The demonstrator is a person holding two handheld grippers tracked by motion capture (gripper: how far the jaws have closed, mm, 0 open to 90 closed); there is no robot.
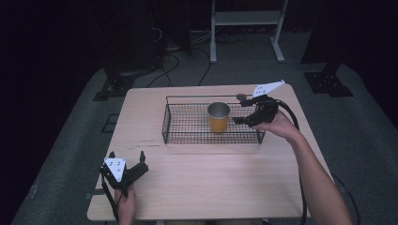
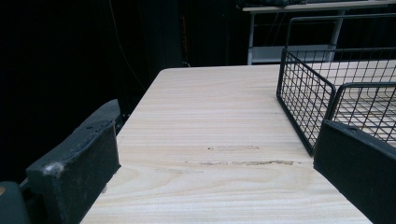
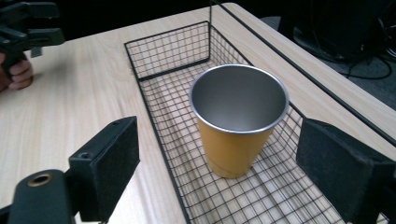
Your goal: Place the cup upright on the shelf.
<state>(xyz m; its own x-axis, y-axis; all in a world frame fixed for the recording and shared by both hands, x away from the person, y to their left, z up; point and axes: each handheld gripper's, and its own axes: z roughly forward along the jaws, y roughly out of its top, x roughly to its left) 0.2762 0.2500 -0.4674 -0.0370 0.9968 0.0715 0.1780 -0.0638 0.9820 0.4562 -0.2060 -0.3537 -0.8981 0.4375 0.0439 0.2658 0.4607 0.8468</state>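
**Right gripper wide open at basket, cup upright inside**

Right gripper (image 1: 242,111) hung over the right end of the wire basket (image 1: 187,138), jaws spread wide, nothing between them. In the right gripper view the pads (image 3: 114,165) sat apart on either side of the cup (image 3: 236,122), not touching it. Left gripper (image 1: 126,164) rested near the front-left corner of the table (image 1: 197,183), jaws also wide and empty, well apart from the basket.

Surroundings:
- Basket walls stood between the cup and the open tabletop; the near long wall ran just beside the right gripper's left pad in the right gripper view.
- From the left gripper view, the basket corner (image 2: 299,102) sat ahead-right, with bare wood in front of it.
- Floor behind the table held loose cables (image 1: 171,63) and a white frame stand (image 1: 246,28).

Counts: 2 grippers, 1 basket, 1 cup, 1 table.

Materials and shapes:
- Cup: tapered, orange outside, brushed metal inside, thin rolled rim, standing upright right of the basket's middle.
- Basket: black wire grid, rectangular, low walls, a raised handle loop at each end.
- Table: light wood grain, rounded corners, a few dark scuff marks (image 2: 243,162) near the basket.
- Gripper pads: flat black blocks, rough matte faces.
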